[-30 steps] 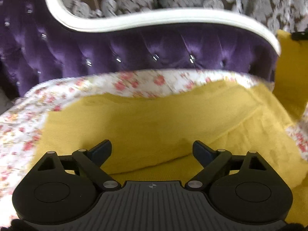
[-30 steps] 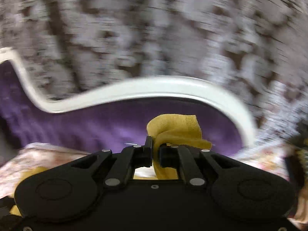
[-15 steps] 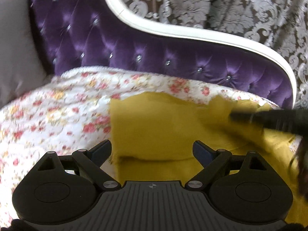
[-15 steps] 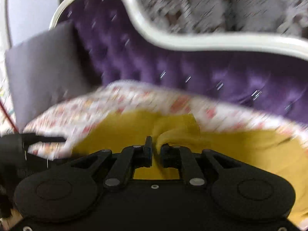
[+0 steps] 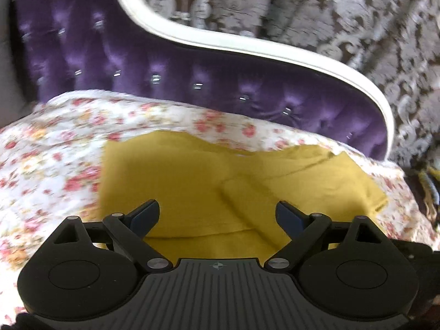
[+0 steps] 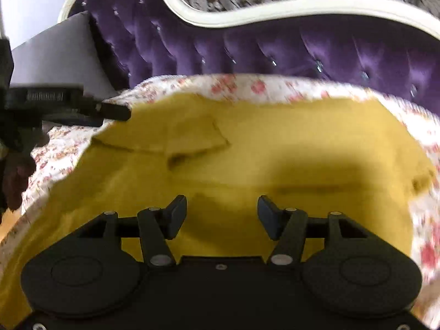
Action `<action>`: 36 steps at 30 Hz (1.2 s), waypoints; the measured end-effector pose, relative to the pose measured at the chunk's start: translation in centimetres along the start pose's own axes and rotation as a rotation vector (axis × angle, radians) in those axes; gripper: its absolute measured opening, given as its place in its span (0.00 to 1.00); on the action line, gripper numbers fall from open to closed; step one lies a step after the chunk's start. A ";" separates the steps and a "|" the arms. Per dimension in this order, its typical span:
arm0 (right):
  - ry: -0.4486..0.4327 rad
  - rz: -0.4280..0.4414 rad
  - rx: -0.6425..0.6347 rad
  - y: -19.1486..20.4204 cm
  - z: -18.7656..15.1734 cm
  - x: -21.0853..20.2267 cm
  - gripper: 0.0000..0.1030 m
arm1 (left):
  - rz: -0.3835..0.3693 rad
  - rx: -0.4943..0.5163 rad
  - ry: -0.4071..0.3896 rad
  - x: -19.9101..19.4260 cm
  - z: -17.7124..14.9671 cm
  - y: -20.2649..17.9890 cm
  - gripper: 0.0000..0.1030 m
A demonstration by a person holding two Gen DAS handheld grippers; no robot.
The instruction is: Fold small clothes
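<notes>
A mustard-yellow knitted garment lies spread on a floral cover. A folded-over strip of it runs across its middle in the left wrist view; in the right wrist view the same flap lies flat at the far left. My left gripper hovers open over the cloth, nothing between its fingers. My right gripper is opening its jaws above the garment, and the cloth lies under them, not pinched. The left gripper also pokes in at the left of the right wrist view.
The floral cover spreads over a seat with a purple tufted back and a white curved frame. A grey cushion stands at the far left. Patterned curtain hangs behind.
The right gripper carried a pinched piece of the yellow garment down and across, then let go of it; the flap now lies flat. The left gripper shifted sideways, staying open.
</notes>
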State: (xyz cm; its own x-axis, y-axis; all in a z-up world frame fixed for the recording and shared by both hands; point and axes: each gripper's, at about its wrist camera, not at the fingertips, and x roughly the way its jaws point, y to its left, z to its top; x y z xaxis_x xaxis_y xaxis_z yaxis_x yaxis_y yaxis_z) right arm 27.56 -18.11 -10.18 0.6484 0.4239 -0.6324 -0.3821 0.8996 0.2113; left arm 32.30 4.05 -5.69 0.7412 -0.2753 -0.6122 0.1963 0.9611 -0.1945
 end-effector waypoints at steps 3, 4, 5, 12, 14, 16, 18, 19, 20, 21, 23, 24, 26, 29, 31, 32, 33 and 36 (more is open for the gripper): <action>-0.028 0.015 0.039 -0.5 -0.6 -0.2 0.61 | 0.005 0.100 0.005 1.2 -0.2 -3.0 0.90; -0.033 0.014 0.040 -0.5 -0.6 -0.1 0.61 | 0.015 0.145 0.007 1.8 -0.3 -4.3 0.90; -0.036 0.014 0.038 -0.5 -0.8 -0.1 0.61 | 0.023 0.180 0.009 2.2 -0.5 -5.3 0.90; -0.050 0.047 0.073 -1.2 -1.1 -0.5 0.61 | 0.184 0.330 0.023 5.7 -1.9 -8.7 0.89; -0.055 0.053 0.080 -1.4 -1.2 -0.6 0.61 | 0.245 0.240 0.001 5.0 -1.8 -7.0 0.89; -0.057 0.054 0.079 -1.4 -1.4 -0.6 0.61 | 0.271 0.128 0.016 4.2 -1.5 -4.5 0.89; -0.058 0.053 0.075 -1.4 -1.4 -0.6 0.61 | 0.252 0.067 0.036 3.6 -1.3 -2.6 0.89; -0.059 0.054 0.075 -1.4 -1.4 -0.6 0.61 | 0.234 0.044 0.045 3.4 -1.3 -1.8 0.89; -0.060 0.056 0.077 -1.4 -1.4 -0.6 0.61 | 0.212 0.029 0.050 3.2 -1.3 -1.3 0.89; -0.061 0.060 0.081 -1.5 -1.5 -0.6 0.61 | 0.187 0.017 0.052 3.0 -1.2 -0.8 0.89; -0.065 0.070 0.096 -1.8 -1.5 -0.6 0.61 | 0.137 0.011 0.050 2.9 -1.0 -0.7 0.89; -0.067 0.074 0.102 -1.9 -1.5 -0.6 0.61 | 0.114 0.017 0.047 3.0 -0.9 -1.0 0.89; -0.070 0.080 0.110 -2.0 -1.5 -0.7 0.61 | 0.065 0.027 0.046 3.2 -0.6 -1.5 0.89; -0.070 0.080 0.109 -2.0 -1.5 -0.7 0.61 | 0.048 0.033 0.067 4.0 -0.3 -1.9 0.89; -0.071 0.080 0.110 -2.0 -1.5 -0.7 0.61 | 0.052 0.040 0.068 4.3 -0.5 -1.8 0.89; -0.072 0.081 0.111 -2.0 -1.5 -0.7 0.61 | 0.069 0.044 0.067 4.4 -0.5 -1.7 0.89; -0.072 0.081 0.112 -2.0 -1.5 -0.7 0.61 | 0.084 0.045 0.062 4.4 -0.6 -1.5 0.89; -0.074 0.086 0.117 -2.1 -1.5 -0.7 0.61 | 0.117 0.020 0.070 4.3 -0.9 -0.3 0.88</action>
State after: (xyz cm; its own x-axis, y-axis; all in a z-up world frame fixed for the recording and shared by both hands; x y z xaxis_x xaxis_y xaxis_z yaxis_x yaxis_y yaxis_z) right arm 26.87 -20.44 -11.30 0.6649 0.5026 -0.5525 -0.3616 0.8639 0.3507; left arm 34.88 2.56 -8.92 0.7133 -0.1618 -0.6819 0.1247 0.9868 -0.1037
